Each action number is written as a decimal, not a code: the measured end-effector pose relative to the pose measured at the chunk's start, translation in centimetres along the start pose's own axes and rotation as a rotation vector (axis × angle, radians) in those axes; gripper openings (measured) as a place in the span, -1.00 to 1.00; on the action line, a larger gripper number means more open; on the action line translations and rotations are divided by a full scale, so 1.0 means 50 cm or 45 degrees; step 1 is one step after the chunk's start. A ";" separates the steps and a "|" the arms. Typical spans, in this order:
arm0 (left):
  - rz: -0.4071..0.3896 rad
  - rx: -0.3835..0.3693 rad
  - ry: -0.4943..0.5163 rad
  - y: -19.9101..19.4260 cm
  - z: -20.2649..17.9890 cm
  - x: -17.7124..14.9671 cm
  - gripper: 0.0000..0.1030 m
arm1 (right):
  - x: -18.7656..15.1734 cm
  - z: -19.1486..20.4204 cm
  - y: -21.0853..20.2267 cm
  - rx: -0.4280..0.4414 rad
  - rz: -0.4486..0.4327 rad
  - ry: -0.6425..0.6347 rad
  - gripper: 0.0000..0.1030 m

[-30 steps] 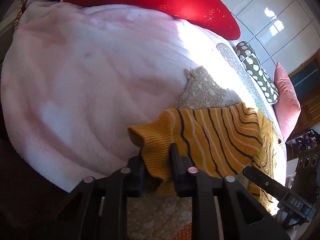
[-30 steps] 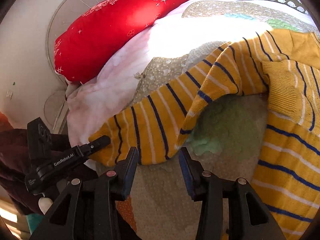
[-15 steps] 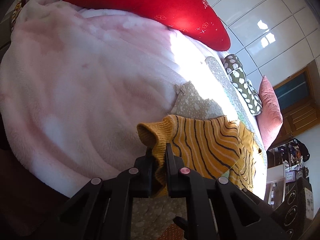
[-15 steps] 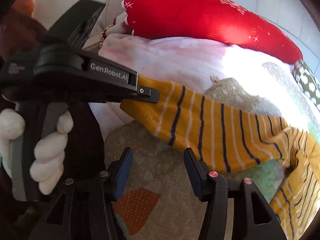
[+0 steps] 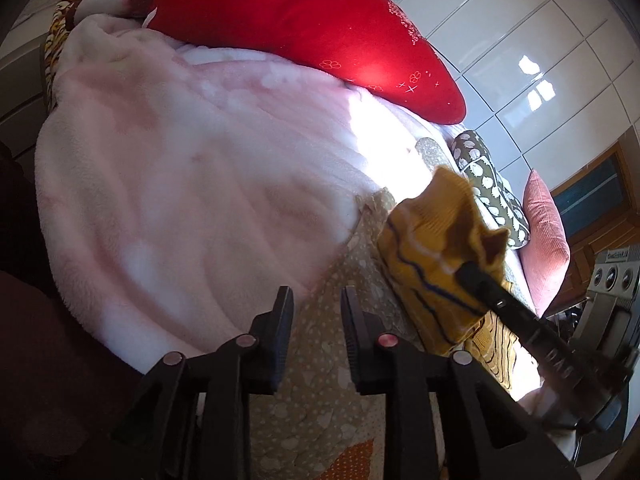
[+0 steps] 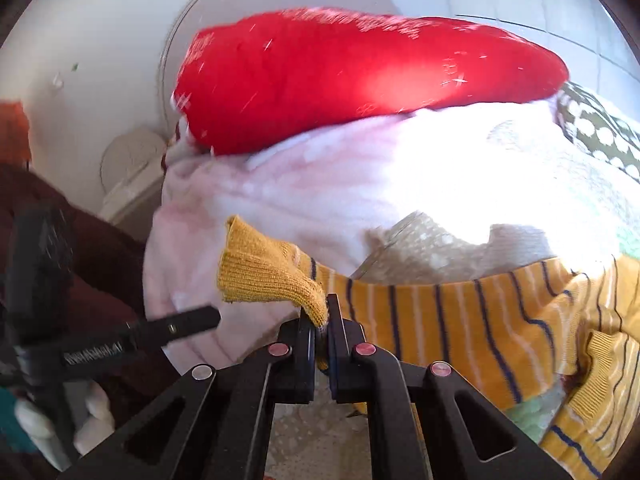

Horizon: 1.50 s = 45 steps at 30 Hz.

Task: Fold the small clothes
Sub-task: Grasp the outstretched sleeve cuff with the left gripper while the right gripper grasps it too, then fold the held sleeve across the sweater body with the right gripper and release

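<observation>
A small yellow sweater with navy and white stripes [image 6: 460, 312] lies on the bed. My right gripper [image 6: 319, 320] is shut on its sleeve just behind the ribbed cuff [image 6: 264, 272] and holds the sleeve up. In the left wrist view the lifted sleeve [image 5: 436, 240] hangs from the right gripper's finger [image 5: 516, 316]. My left gripper [image 5: 316, 300] is open and empty, to the left of the sleeve over the dotted beige bedspread [image 5: 328, 392]. It also shows at the left of the right wrist view [image 6: 192, 320].
A fluffy pink blanket [image 5: 192, 184] covers the left of the bed, with a long red pillow [image 5: 304, 20] behind it. A green dotted pillow [image 5: 492, 188] and a pink cushion [image 5: 544, 236] lie at the far right. White tiled wall behind.
My left gripper has opened and let go of the sleeve. My right gripper has closed on the sleeve near the cuff and lifted it.
</observation>
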<state>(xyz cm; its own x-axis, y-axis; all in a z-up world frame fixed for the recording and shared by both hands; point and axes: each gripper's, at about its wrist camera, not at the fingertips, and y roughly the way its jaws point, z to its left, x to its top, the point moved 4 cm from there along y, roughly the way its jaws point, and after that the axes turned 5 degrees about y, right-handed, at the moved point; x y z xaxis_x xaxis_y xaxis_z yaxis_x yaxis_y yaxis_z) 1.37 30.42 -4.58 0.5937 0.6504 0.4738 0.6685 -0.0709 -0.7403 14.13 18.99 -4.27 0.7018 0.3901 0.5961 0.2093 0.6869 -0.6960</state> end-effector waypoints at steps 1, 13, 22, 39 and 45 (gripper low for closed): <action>-0.002 -0.011 0.024 0.004 -0.016 -0.004 -0.24 | 0.020 -0.029 -0.038 0.015 -0.041 0.072 -0.90; 0.025 -0.199 0.576 0.135 -0.394 -0.113 0.35 | 0.058 -0.280 -0.331 -0.041 -0.302 0.502 -0.90; 0.208 -0.206 0.538 0.222 -0.489 -0.146 0.37 | 0.068 -0.363 -0.519 -0.140 -0.505 0.551 -0.90; 0.501 -0.419 0.438 0.322 -0.583 -0.177 0.41 | -0.302 -0.766 -0.552 -0.460 -0.425 1.123 -0.84; 0.523 -0.225 0.299 0.401 -0.564 -0.156 -0.39 | -0.324 -0.766 -0.557 -0.362 -0.439 1.101 -0.71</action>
<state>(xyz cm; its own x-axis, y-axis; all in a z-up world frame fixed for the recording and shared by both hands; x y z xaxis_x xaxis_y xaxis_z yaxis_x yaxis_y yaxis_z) 22.77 2.59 -9.70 0.8950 0.3554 0.2696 0.4116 -0.4253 -0.8060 22.99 -29.95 -9.88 0.8055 -0.4677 0.3640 0.5737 0.4614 -0.6767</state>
